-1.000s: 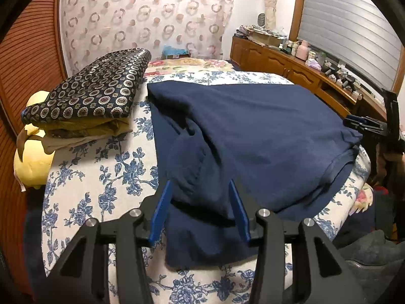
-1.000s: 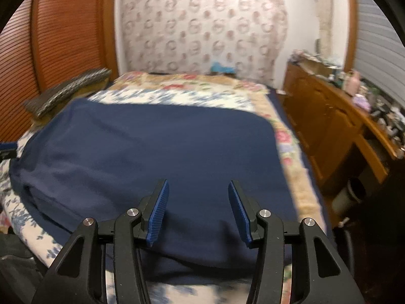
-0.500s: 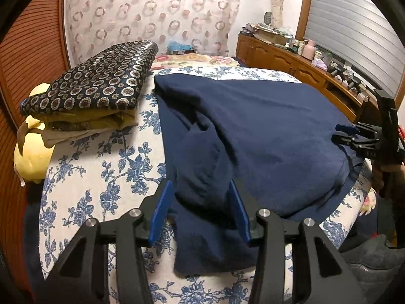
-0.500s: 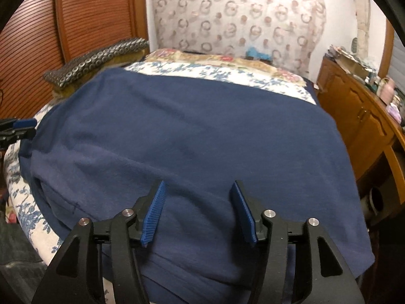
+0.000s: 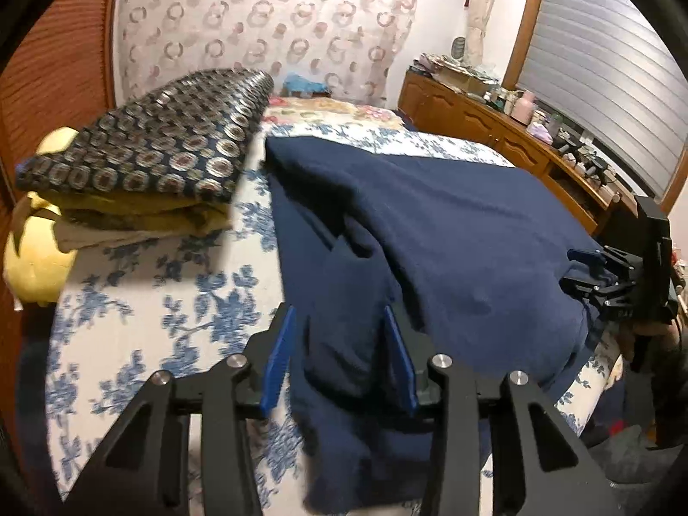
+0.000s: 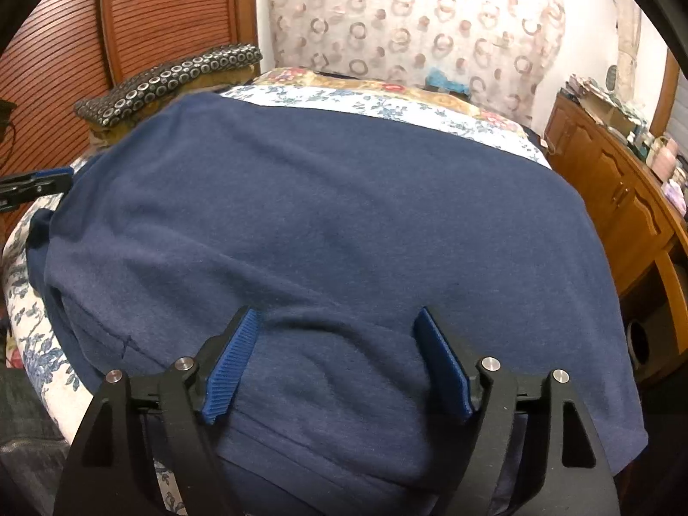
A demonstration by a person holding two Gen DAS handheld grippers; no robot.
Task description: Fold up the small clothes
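Ahead of both grippers and beneath everything lies the bed (image 5: 142,314), its blue-flowered cover showing to the left of the left gripper (image 5: 339,357) and in a thin strip beyond the far edge of the cloth in the right wrist view. On it, filling most of the space in front of the right gripper (image 6: 335,361), the navy garment (image 6: 335,215) is spread nearly flat, front edge hanging toward the jaws. Seen from the left gripper, its near left side is bunched: a sleeve-like fold (image 5: 348,301) rises between the blue pads (image 5: 279,357) and trails down past them. Those jaws stand moderately apart with the fold between them; they straddle the cloth but do not appear to pinch it. The right gripper's jaws are spread wide over a low ridge of cloth, pads resting on or just above it, nothing clamped. Beyond and to the left of the left gripper sits a folded stack of patterned fabric (image 5: 150,159) on yellow bedding, well apart from the garment; a wooden dresser (image 6: 623,198) runs along the far right. By the look of it, folding has barely started: the body is laid out, one sleeve is gathered loosely, and no clean fold is visible. Left to do: bring the sleeves in, double the body over, and square the edges.
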